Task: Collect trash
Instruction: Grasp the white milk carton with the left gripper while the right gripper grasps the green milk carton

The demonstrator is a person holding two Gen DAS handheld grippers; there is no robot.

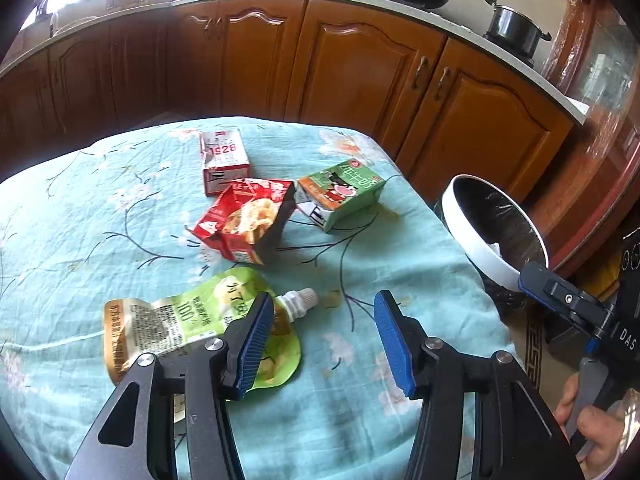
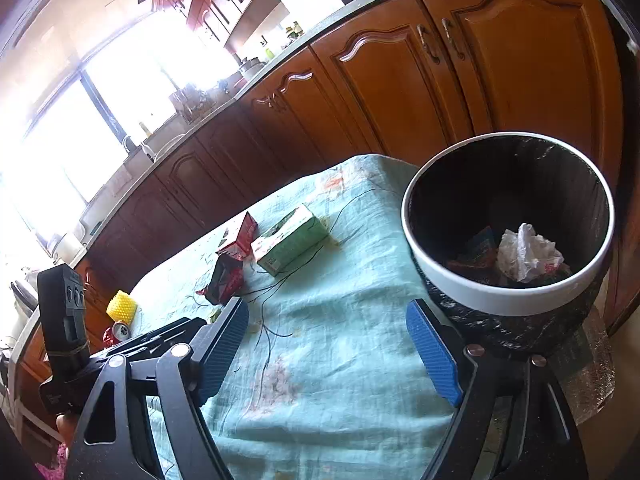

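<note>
My left hand-held gripper [image 1: 324, 344] hangs over the near part of the desk [image 1: 100, 216] with its jaws partly apart and nothing between the pads. The closest piece of trash is the green spout pouch [image 1: 192, 320], lying flat just at my ten o'clock, half hidden behind my left finger [image 1: 256, 344]. Its long axis runs roughly nine to three across my view, with the white capped spout [image 1: 298, 302] pointing toward three o'clock, into the gap ahead of my jaws. So I judge the next move as a short shift toward ten o'clock, then a bite across the pouch's narrow neck.

Farther off at twelve o'clock lies the red snack bag [image 1: 244, 220], with the red-and-white carton [image 1: 222, 160] behind it at eleven and the green carton [image 1: 340, 194] at one o'clock.

My right hand-held gripper [image 2: 328, 352] stands wide open and empty, pointing at bare cloth near the desk's edge. The bin [image 2: 504, 296] sits off the desk just at its two o'clock, already holding crumpled white paper [image 2: 528, 252] and some wrappers. From that hand the cartons lie well away at eleven o'clock.

The left hand is plainly nearer the pouch; the right is nearer the bin.
</note>
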